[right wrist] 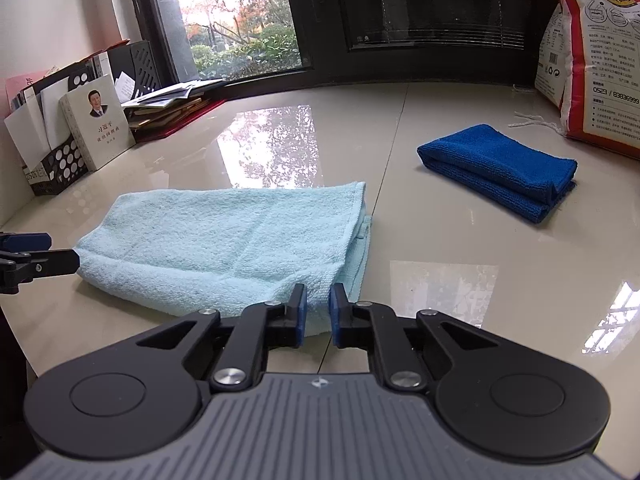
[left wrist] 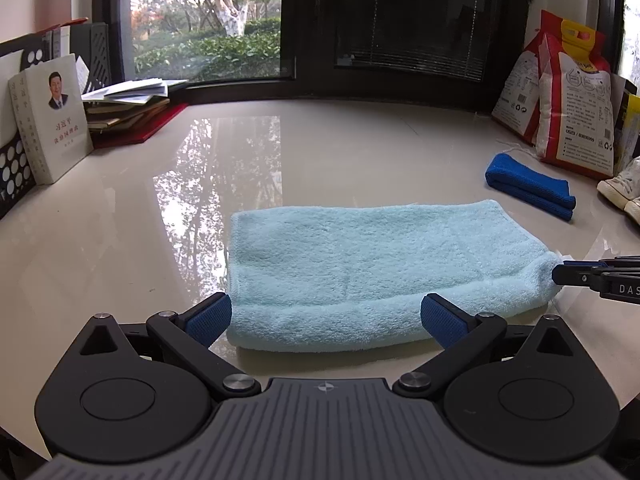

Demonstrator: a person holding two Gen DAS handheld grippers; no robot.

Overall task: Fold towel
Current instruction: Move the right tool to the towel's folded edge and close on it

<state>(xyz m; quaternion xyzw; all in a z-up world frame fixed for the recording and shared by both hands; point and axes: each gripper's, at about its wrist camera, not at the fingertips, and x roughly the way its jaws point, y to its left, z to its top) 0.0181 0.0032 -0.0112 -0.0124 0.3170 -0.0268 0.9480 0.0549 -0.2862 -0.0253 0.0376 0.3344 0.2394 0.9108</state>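
The light blue towel (left wrist: pixel 360 268) is lying folded over into a long thick rectangle near the front edge of the tabletop (left wrist: pixel 320 148), roughly in the middle of it. My left claw (left wrist: pixel 326 320) is spread wide, released, blue pads either side of the towel's near folded edge and holding nothing. My right claw (right wrist: pixel 318 316) is at the towel's right end with its pads close together, a narrow gap between them and towel showing behind that gap; can't really tell if any cloth is pinched in there. From the left camera that claw's tip sits right against the towel's end.

Further back toward the right edge there's a folded dark blue cloth (right wrist: pixel 500 168), well apart from the towel. Behind it stand rice bags (left wrist: pixel 568 104). Over on the left edge a white book (left wrist: pixel 52 120) stands upright beside a messy stack of books (left wrist: pixel 132 108).
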